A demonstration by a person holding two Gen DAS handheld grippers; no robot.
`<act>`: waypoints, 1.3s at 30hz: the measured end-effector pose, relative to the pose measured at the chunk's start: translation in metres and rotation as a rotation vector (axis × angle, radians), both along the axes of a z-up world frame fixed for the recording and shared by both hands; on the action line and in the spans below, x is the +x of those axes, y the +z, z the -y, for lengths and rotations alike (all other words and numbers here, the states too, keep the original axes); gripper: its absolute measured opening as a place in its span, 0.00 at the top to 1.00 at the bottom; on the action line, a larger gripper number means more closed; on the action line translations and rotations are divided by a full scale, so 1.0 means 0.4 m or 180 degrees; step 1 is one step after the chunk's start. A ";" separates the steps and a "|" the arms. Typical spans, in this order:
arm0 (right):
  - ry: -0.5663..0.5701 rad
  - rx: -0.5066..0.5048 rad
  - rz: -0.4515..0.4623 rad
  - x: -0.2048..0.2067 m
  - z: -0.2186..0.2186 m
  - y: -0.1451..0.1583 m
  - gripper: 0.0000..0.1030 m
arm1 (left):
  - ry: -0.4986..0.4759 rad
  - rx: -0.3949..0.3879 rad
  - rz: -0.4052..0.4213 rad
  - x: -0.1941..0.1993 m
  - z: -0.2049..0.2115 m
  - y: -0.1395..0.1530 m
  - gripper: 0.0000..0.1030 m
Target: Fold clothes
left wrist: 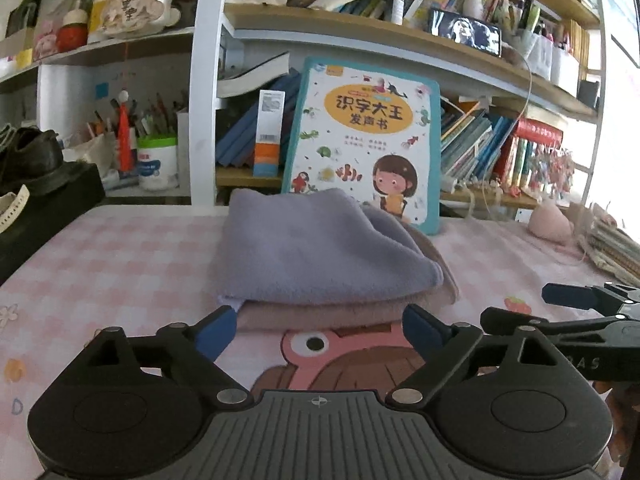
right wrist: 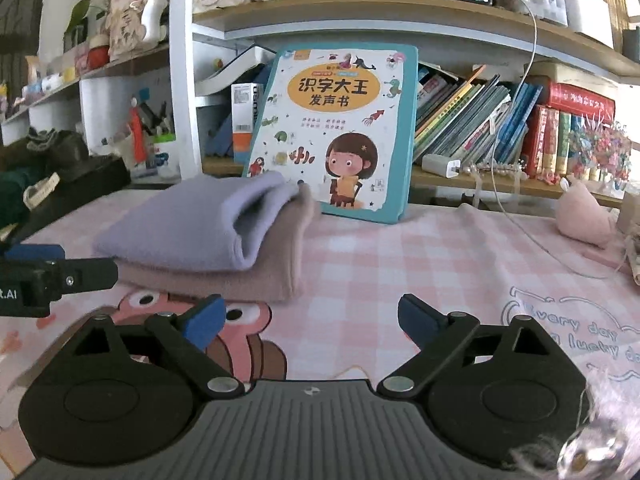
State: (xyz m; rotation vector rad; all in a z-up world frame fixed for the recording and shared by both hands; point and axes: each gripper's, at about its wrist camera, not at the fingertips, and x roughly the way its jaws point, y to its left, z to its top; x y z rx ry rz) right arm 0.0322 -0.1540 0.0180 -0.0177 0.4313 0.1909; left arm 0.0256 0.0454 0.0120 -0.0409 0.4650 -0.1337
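Observation:
A folded lavender fleece cloth lies on top of a folded dusty-pink cloth on the pink checked tablecloth. My left gripper is open just short of the stack's near edge, with nothing between its blue-padded fingers. My right gripper is open to the right of the stack's near corner, over bare tablecloth. Each gripper shows in the other's view: the right gripper at the right edge, the left gripper at the left edge.
A children's picture book leans on the bookshelf behind the stack. A dark shoe on a black box stands at the left. A pink plush toy and a white charging cable lie at the right.

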 end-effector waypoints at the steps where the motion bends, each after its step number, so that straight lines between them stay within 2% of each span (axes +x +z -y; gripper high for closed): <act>1: -0.0003 -0.0014 -0.0004 -0.002 -0.002 0.001 0.05 | 0.0013 0.0006 0.0000 -0.004 0.003 -0.004 0.08; 5: -0.0005 -0.0027 0.0095 -0.014 -0.006 0.006 0.03 | 0.0101 0.0049 -0.0031 -0.010 0.009 -0.021 0.07; 13: -0.0012 -0.0055 0.0040 -0.008 -0.010 0.004 0.00 | 0.0167 0.0077 -0.0037 -0.012 0.006 -0.039 0.07; 25: -0.0029 -0.0152 0.0058 -0.011 -0.023 0.001 0.00 | 0.0178 0.0083 0.0046 -0.026 0.005 -0.033 0.04; 35: 0.0000 -0.0254 0.0098 -0.015 -0.036 0.001 0.00 | 0.0216 0.0059 -0.0065 -0.012 0.001 -0.038 0.00; 39: -0.0031 -0.0255 0.0110 -0.016 -0.036 0.001 0.00 | 0.0230 0.0079 0.0016 -0.023 0.003 -0.036 0.00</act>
